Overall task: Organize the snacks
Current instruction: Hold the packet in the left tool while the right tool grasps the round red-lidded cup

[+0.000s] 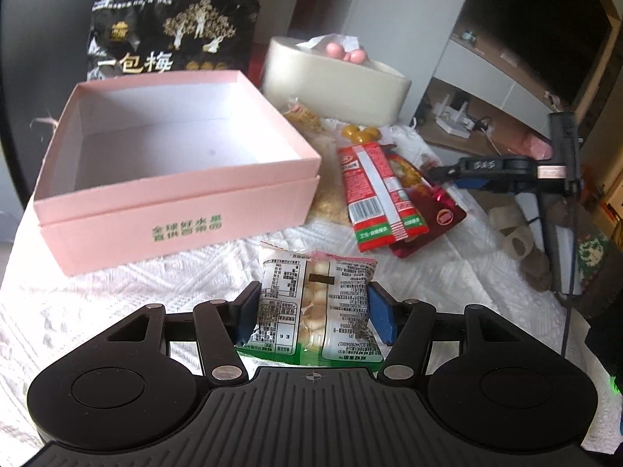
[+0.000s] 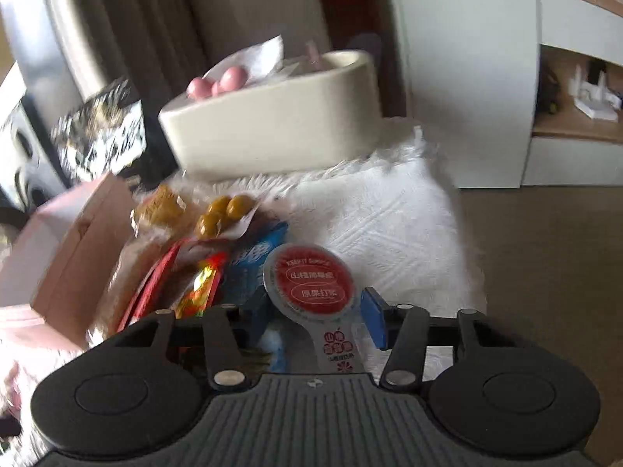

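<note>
In the left wrist view my left gripper [image 1: 313, 288] is shut on a white and green snack packet [image 1: 311, 311], with the blue pads pressing its two sides just above the white cloth. An open pink box [image 1: 175, 163] stands empty ahead to the left. In the blurred right wrist view my right gripper [image 2: 315, 299] is shut on a flat snack pack with a round red lid [image 2: 309, 282]. A pile of snacks [image 2: 202, 272] lies just left of it. The left wrist view also shows the right gripper [image 1: 432, 173] from the side, over the red packets [image 1: 370, 194].
A black snack bag [image 1: 171, 39] stands behind the pink box. A cream oval tub [image 1: 335, 85] holding pink balls [image 1: 346, 50] sits at the back, with yellow sweets [image 1: 360, 132] in front of it. The white cloth [image 1: 447, 272] ends at the right, above floor and slippers [image 1: 514, 229].
</note>
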A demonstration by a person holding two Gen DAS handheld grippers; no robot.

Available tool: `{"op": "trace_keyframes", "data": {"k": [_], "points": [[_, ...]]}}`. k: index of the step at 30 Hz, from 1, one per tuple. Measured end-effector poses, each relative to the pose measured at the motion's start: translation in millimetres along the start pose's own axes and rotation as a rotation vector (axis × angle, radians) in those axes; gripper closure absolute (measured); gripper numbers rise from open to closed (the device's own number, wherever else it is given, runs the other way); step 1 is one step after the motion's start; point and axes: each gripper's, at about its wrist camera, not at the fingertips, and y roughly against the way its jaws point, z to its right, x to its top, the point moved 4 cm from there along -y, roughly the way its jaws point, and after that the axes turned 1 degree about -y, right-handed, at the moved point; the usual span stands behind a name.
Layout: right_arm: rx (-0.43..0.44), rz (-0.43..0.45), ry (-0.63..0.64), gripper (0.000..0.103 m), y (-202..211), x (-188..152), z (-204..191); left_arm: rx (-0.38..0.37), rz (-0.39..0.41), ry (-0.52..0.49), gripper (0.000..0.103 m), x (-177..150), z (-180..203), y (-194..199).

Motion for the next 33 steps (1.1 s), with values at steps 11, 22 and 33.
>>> {"op": "trace_keyframes", "data": {"k": [11,22,33], "points": [[-0.08,0.08,0.014,0.05,22.7,4.3,26.2,-0.019,-0.032,-0.004,0.039,-1.9,6.7,-16.1],[0.013,-0.014,0.081,0.05,10.1,-7.4,17.9,-0.008,-0.037,0.023,0.039,-2.2,-0.2,-17.1],[0.091,-0.075,0.066,0.05,21.4,-8.9,16.8,-0.005,-0.039,0.027,0.039,-1.6,0.6,-18.9]]}}
